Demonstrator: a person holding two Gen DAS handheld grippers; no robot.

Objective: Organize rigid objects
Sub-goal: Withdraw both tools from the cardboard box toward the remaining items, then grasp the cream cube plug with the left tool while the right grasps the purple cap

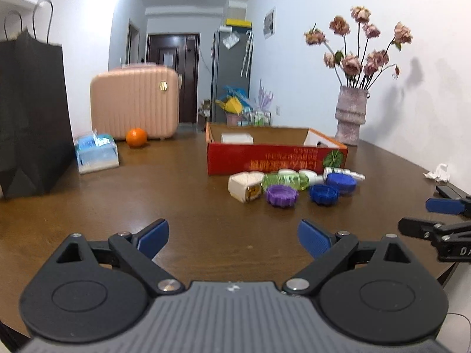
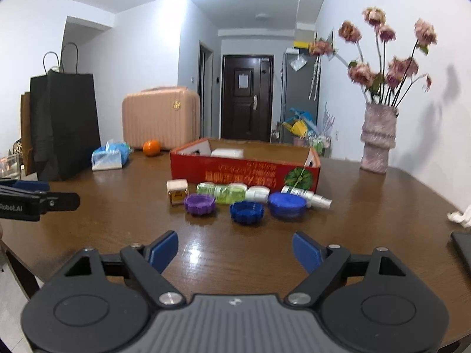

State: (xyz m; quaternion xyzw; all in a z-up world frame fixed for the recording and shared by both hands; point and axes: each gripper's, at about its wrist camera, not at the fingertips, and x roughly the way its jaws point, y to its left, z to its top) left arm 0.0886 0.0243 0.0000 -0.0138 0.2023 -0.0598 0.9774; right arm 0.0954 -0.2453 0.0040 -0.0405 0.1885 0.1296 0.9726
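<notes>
Small items lie in a row before a red cardboard box [image 1: 265,158] [image 2: 235,172]: a white bottle [image 1: 245,186] [image 2: 177,190], a green bottle [image 1: 284,181] [image 2: 220,192], a purple cap [image 1: 281,195] [image 2: 200,203], a blue toothed cap [image 1: 323,194] [image 2: 246,211], a blue lid [image 1: 341,182] [image 2: 287,204] and a white spray bottle [image 1: 343,172] [image 2: 306,196]. A white block [image 2: 227,153] sits in the box. My left gripper [image 1: 234,236] is open and empty, short of the row. My right gripper [image 2: 235,250] is open and empty, also short of it.
On the brown table [image 2: 117,206] stand a black paper bag [image 1: 29,117] [image 2: 63,126], a pink case [image 1: 134,101], an orange [image 1: 136,137], a tissue pack [image 1: 95,153] and a flower vase [image 1: 350,114] [image 2: 378,138]. Crumpled paper [image 1: 438,173] lies at the right edge.
</notes>
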